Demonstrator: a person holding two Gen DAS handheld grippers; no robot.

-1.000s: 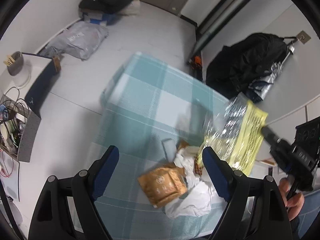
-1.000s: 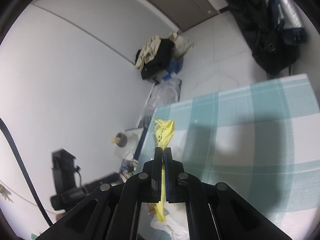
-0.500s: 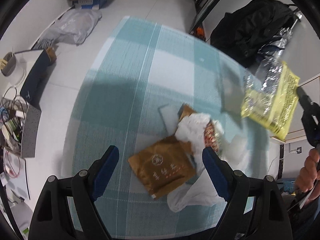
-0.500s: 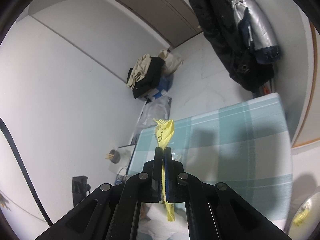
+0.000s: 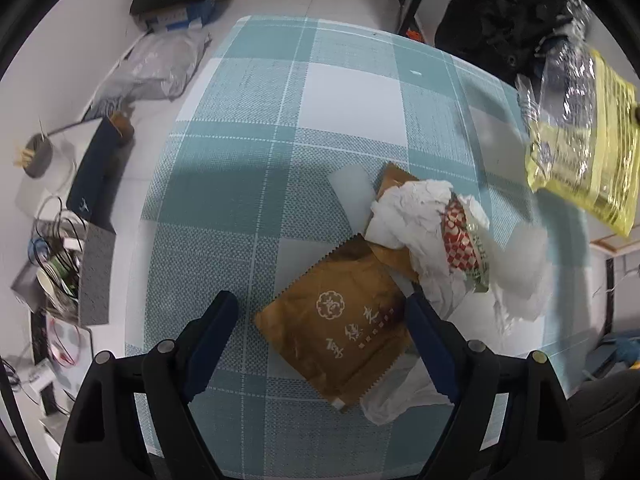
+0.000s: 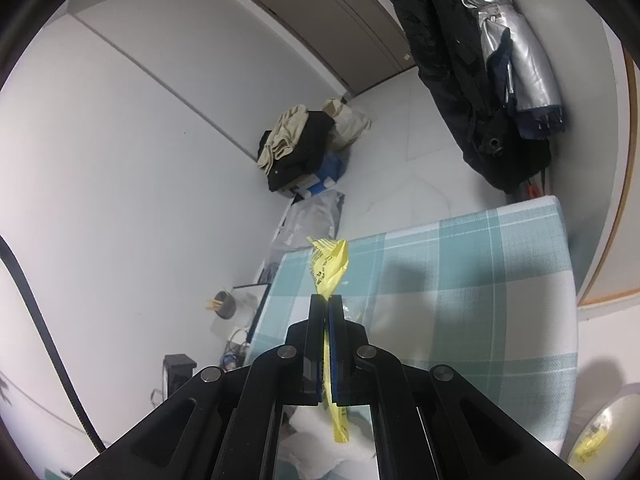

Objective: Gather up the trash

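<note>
A brown paper pouch [image 5: 340, 332] with pale print lies on the teal checked tablecloth [image 5: 256, 128]. My left gripper [image 5: 322, 310] hangs open above it, one blue finger on each side, not touching. Behind the pouch sits crumpled white paper [image 5: 416, 208] with a red checked wrapper [image 5: 460, 236] and a thin white bag [image 5: 520, 276]. My right gripper [image 6: 327, 300] is shut on a yellow and clear plastic bag [image 6: 330, 268], which hangs in the air at the right of the left wrist view, yellow bag [image 5: 584, 152].
Beyond the table's far edge lie a grey plastic bag [image 5: 156, 64] and a heap of clothes on boxes [image 6: 296, 148]. A black coat and a silver umbrella [image 6: 516, 48] hang on the right wall. Cables and a cup clutter a low shelf [image 5: 60, 264] left of the table.
The left gripper has tilted downward and come closer to the table, so the brown pouch now lies between its fingers. The yellow bag has shifted up and right in its view.
</note>
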